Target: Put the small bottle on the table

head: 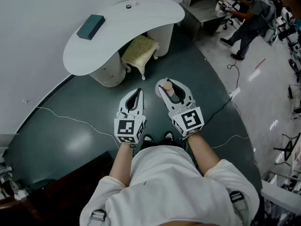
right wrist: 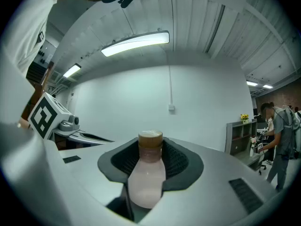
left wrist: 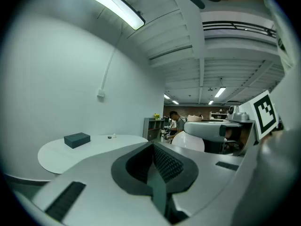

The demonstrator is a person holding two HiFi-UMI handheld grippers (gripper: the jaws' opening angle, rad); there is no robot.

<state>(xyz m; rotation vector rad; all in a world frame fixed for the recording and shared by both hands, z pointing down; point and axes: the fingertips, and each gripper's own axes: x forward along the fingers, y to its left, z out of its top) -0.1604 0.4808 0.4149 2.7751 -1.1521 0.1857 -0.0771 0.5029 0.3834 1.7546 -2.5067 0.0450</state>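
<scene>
Pale-pink, one small bottle [right wrist: 146, 173] sits gripped in right gripper [right wrist: 150, 149] fingers; left gripper [left wrist: 153, 147] fingers closed, empty.

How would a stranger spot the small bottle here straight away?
In front of the white curved table, a person holds two grey tongs over the dark green floor. The right tongs clamp a small milky-pink bottle with a brown cap; the left tongs are shut on nothing.
</scene>
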